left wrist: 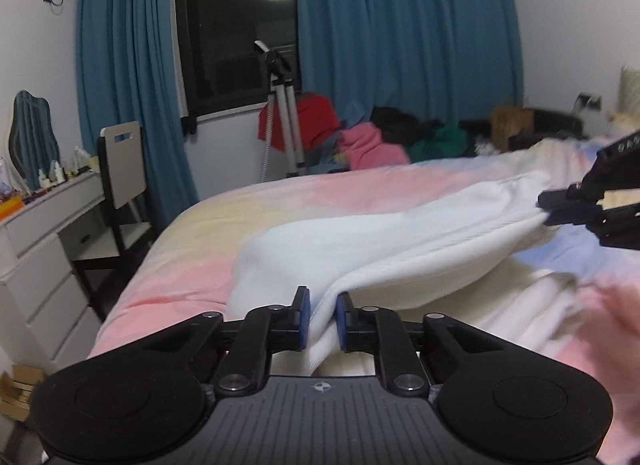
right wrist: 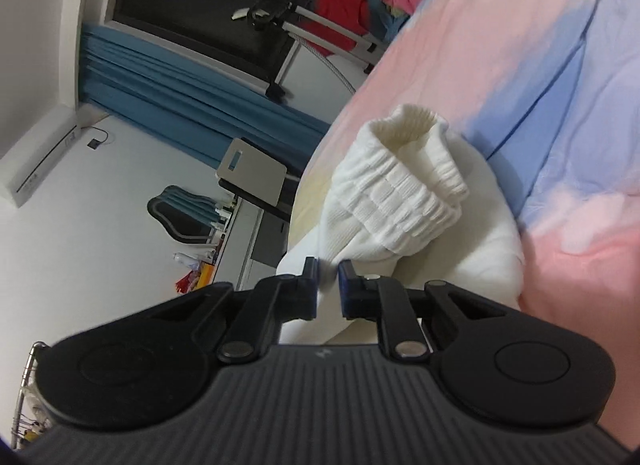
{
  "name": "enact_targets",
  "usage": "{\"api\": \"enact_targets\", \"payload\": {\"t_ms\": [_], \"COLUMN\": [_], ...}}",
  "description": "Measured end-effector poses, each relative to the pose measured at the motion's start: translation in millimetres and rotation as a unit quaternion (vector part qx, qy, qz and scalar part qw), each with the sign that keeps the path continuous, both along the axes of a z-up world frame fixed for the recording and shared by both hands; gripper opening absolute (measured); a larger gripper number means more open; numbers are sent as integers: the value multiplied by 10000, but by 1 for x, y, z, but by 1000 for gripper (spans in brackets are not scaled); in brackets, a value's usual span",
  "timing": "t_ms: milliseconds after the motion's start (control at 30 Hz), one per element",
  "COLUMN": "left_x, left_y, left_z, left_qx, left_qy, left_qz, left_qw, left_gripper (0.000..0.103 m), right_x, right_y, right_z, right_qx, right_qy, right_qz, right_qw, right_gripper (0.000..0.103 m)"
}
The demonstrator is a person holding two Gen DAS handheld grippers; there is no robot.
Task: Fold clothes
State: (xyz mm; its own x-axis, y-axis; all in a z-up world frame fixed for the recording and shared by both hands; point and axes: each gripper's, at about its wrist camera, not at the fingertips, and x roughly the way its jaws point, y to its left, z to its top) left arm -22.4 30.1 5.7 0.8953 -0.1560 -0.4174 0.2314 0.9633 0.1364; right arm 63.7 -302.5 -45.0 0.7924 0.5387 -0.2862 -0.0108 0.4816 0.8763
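Observation:
A white garment (left wrist: 360, 253) with a ribbed cuff (right wrist: 404, 185) is stretched a little above a pastel bed cover (left wrist: 320, 193). My left gripper (left wrist: 323, 305) is shut on one edge of the white garment, close to the camera. My right gripper (right wrist: 329, 271) is shut on the garment's other end, beside the ribbed cuff; it shows at the right edge of the left wrist view (left wrist: 548, 211). The cloth sags between the two grippers, and its lower fold rests on the cover.
A pile of red, pink, green and dark clothes (left wrist: 372, 141) lies past the bed's far edge. A tripod (left wrist: 286, 121) stands by the window with blue curtains (left wrist: 400, 25). A white dresser (left wrist: 44, 257) and a chair (left wrist: 120, 185) stand left of the bed.

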Motion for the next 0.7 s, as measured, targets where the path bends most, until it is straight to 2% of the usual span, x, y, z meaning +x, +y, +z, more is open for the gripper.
{"api": "enact_targets", "payload": {"t_ms": [67,133,200,233,300,333,400,433,467,500,533,633,700], "left_x": [-9,-12,-10,-9,-8,-8,-9,-9,-8,-7,-4,5,13], "left_y": [6,8,3,0,-5,-7,-12,-14,-17,-19,-22,-30,-36], "left_z": [3,0,-7,-10,-16,-17,-20,-21,-23,-24,-27,-37,-44], "left_qx": [-114,-115,148,288,517,605,808,915,1023,1126,1214,1498,1760], "left_qy": [123,347,455,510,558,552,492,426,365,321,339,371,252], "left_qz": [-76,-133,-23,14,49,49,96,142,186,204,160,109,165], "left_qw": [9998,9992,9989,9983,9971,9966,9955,9948,9939,9929,9919,9880,9839], "left_gripper": [2,2,4,6,12,18,41,58,70,72,76,77,77], "right_x": [-17,-27,-28,-26,-22,-19,-15,-13,-11,-9,-6,9,24], "right_y": [-6,-13,-18,-22,-30,-33,-35,-37,-38,-36,-35,-24,-16], "right_z": [5,4,-1,-6,-16,-21,-28,-31,-34,-36,-36,-34,-35], "right_qx": [-177,-450,-638,-581,-370,-265,-132,-66,-22,-50,-84,-379,-620], "right_qy": [-26,140,426,598,891,998,1095,1143,1180,1184,1177,1039,1008], "right_qz": [-153,-301,-503,-619,-800,-842,-891,-915,-935,-942,-951,-888,-787], "right_qw": [9997,9984,9958,9946,9921,9911,9899,9892,9886,9885,9884,9899,9898], "right_gripper": [4,4,6,7,7,8,10,19,30,60,80,82,82]}}
